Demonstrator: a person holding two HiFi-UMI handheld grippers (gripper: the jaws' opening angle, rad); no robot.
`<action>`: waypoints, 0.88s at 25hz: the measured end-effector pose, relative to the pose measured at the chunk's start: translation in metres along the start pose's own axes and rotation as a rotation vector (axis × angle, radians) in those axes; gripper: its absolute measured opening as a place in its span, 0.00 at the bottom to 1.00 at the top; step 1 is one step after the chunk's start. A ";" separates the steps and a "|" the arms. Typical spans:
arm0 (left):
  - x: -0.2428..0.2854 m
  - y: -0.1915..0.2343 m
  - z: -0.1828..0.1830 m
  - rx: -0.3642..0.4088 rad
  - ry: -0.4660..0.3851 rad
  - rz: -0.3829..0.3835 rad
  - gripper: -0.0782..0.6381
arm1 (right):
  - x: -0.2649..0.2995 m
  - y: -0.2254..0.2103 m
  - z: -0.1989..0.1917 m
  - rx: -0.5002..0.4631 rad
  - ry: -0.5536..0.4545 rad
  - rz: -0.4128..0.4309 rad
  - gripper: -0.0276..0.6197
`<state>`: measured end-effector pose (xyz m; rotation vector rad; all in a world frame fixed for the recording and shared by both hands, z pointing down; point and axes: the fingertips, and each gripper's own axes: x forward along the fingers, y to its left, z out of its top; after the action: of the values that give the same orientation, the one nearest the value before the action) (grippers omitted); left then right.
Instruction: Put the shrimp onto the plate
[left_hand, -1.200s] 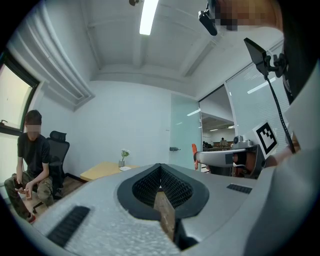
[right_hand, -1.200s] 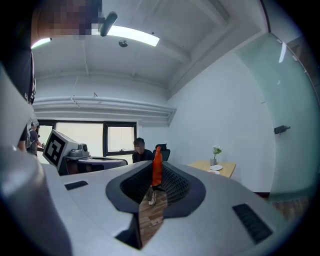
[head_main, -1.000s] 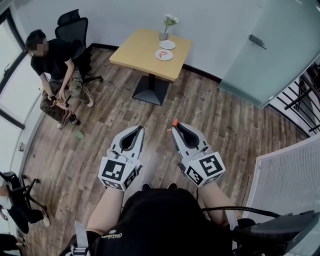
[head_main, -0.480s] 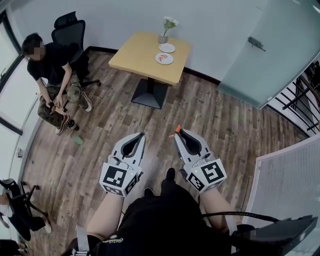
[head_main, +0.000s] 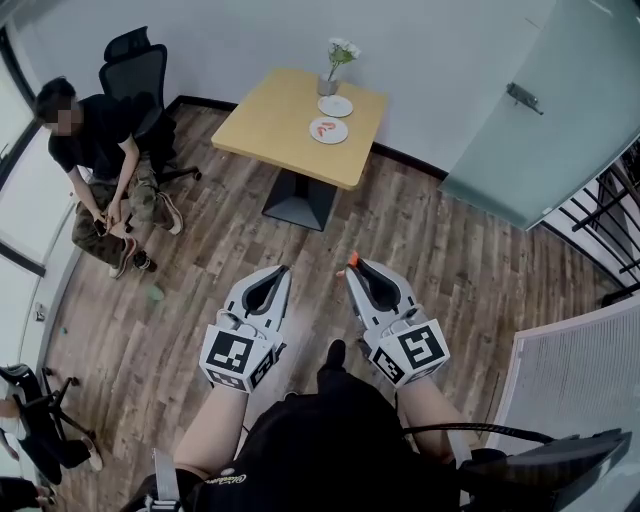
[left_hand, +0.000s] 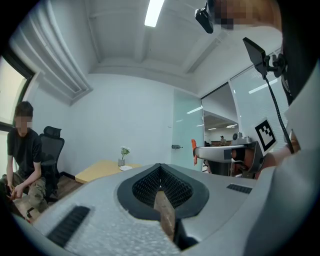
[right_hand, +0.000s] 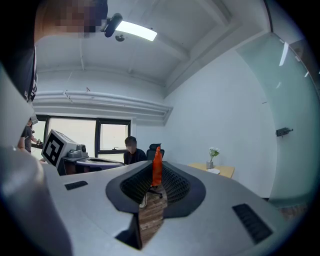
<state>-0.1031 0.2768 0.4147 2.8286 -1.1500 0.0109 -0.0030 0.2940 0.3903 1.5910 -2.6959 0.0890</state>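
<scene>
Both grippers are held out in front of my body, over the wooden floor and far from the table. My right gripper (head_main: 352, 268) (right_hand: 156, 176) is shut on a small orange shrimp (right_hand: 157, 166) that sticks out of its tip (head_main: 351, 260). My left gripper (head_main: 277, 272) (left_hand: 160, 168) is shut with nothing in it. On the far square wooden table (head_main: 280, 125) stand two white plates. The nearer plate (head_main: 337, 134) bears a red shrimp-like piece (head_main: 326, 129). The farther plate (head_main: 335, 106) looks bare.
A small vase of white flowers (head_main: 338, 62) stands at the table's back edge. A person (head_main: 95, 160) sits on an office chair at the left. A frosted glass door (head_main: 540, 110) is at the right, with a radiator-like panel (head_main: 575, 380) at the lower right.
The table and plates have shifted slightly in the head view as I move. Both grippers keep the same pose, and the right one still holds the shrimp.
</scene>
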 end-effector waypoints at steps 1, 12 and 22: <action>0.011 0.003 0.001 -0.001 -0.001 0.005 0.11 | 0.006 -0.010 0.001 0.002 -0.001 0.001 0.13; 0.129 0.025 0.018 -0.013 -0.010 0.091 0.11 | 0.061 -0.116 0.015 -0.011 0.009 0.083 0.13; 0.182 0.043 0.023 -0.018 -0.008 0.132 0.11 | 0.099 -0.164 0.021 -0.018 0.017 0.137 0.13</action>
<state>-0.0031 0.1169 0.4020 2.7343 -1.3294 -0.0024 0.0933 0.1271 0.3807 1.3932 -2.7818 0.0782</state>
